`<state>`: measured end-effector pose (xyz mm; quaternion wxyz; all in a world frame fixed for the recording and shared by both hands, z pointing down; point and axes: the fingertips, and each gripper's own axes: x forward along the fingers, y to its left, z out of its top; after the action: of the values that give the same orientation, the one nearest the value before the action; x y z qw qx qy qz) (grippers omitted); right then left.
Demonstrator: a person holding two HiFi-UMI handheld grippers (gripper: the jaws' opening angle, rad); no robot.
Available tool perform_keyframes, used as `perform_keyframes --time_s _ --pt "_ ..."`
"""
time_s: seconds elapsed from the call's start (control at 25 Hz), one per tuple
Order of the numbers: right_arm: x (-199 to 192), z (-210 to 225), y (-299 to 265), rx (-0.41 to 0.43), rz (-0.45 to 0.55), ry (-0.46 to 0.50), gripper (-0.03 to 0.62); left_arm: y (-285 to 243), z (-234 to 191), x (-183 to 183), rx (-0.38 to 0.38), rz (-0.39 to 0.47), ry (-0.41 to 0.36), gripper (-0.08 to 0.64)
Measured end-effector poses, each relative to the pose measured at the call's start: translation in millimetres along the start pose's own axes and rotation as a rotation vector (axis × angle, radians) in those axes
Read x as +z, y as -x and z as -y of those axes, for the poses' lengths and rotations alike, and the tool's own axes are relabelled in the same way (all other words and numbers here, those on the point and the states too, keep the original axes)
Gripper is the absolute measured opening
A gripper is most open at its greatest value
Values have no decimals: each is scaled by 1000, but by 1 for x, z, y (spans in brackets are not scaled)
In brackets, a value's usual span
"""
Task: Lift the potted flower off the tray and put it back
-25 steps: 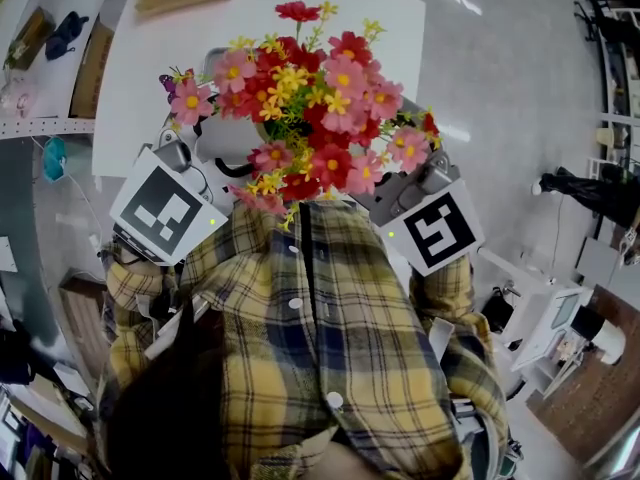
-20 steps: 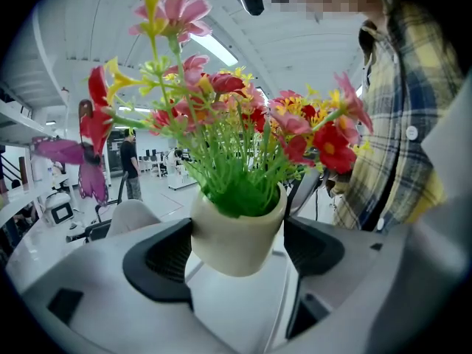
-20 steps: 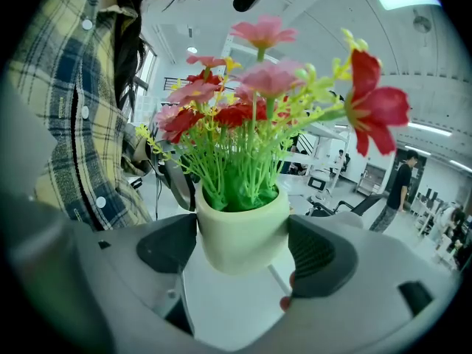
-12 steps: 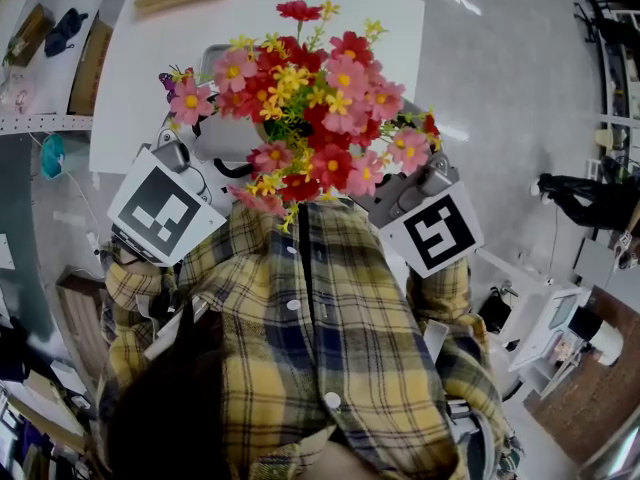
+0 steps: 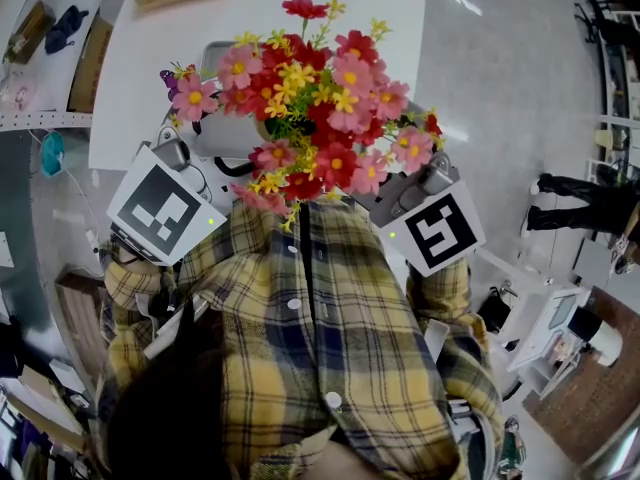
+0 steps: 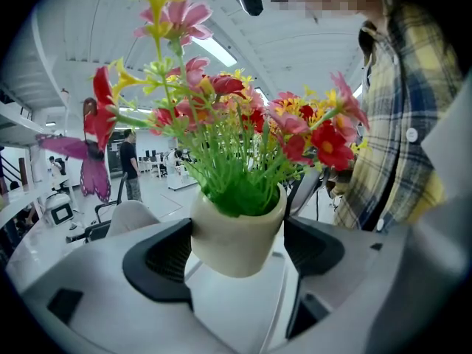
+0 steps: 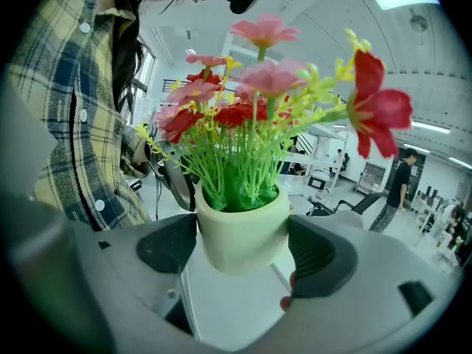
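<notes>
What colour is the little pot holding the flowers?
The pot is cream, almost off-white; it shows best in the left gripper view.

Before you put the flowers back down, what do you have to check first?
1. Left gripper fingers press both sides of the round cream pot: ok.
2. Right gripper fingers press the pot from both sides too: ok.
3. Pot close to upright: ok.
4. Pot lifted clear, its bottom bare above the white table: ok.
5. Pale grey tray free to take the pot: cannot tell, because the pink, red and yellow flowers cover most of it.
6. Pot straight above the tray: cannot tell, because the flowers hide the pot in the head view.
</notes>
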<state>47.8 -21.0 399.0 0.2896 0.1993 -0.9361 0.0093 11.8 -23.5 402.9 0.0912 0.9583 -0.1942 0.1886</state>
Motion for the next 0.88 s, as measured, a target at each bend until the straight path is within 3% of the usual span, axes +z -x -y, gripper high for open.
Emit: perform_keyframes --time_s 0.88 --pt "-2 -2 -1 5 -30 13 364 2 -1 0 -5 -2 -31 376"
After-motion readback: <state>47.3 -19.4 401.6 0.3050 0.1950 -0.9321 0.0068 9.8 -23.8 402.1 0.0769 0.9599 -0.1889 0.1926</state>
